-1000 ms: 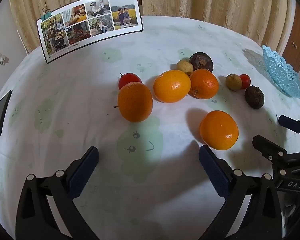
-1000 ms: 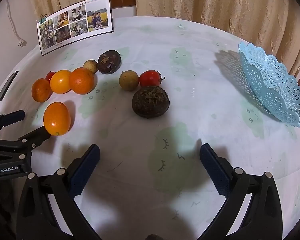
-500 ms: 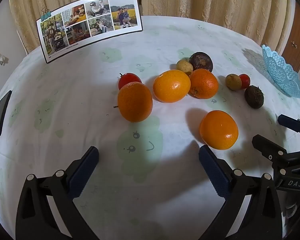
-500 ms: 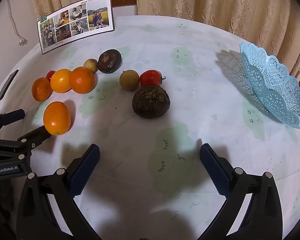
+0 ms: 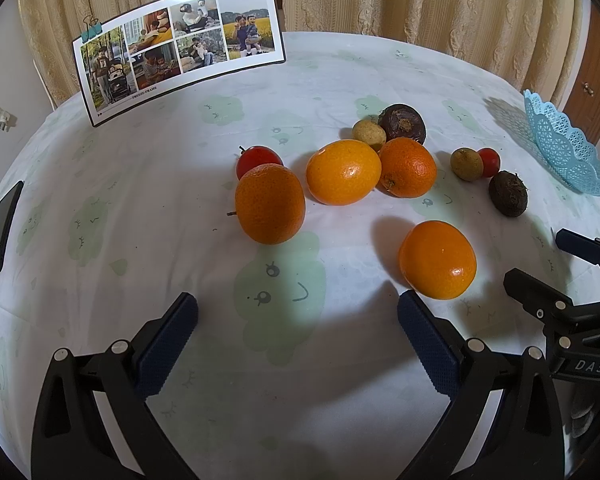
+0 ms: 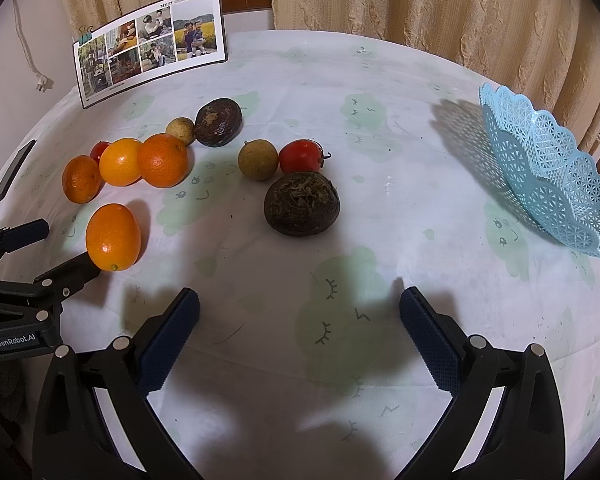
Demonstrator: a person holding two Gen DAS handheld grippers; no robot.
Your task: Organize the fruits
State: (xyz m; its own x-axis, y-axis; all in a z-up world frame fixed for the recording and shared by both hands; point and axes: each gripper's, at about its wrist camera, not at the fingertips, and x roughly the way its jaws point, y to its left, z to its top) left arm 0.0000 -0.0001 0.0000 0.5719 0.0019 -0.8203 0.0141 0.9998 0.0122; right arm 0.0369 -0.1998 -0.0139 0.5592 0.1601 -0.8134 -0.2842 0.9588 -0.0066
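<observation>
Fruit lies loose on the round table. In the left wrist view a lone orange [image 5: 437,259] sits just beyond my open left gripper [image 5: 298,320], with three more oranges [image 5: 343,171] behind it, a red tomato [image 5: 259,160] and dark and tan round fruits. In the right wrist view a dark rough fruit [image 6: 302,203] lies ahead of my open right gripper [image 6: 299,316], with a tan fruit [image 6: 258,160] and a red tomato [image 6: 301,156] behind it. The blue lace basket [image 6: 556,176] stands empty at the right. Both grippers are empty.
A photo card [image 5: 178,46] held by binder clips stands at the table's far left. A black phone [image 5: 0,234] lies at the left edge. Curtains [image 6: 420,4] hang behind the table. The table cloth [image 6: 380,128] has a pale green pattern.
</observation>
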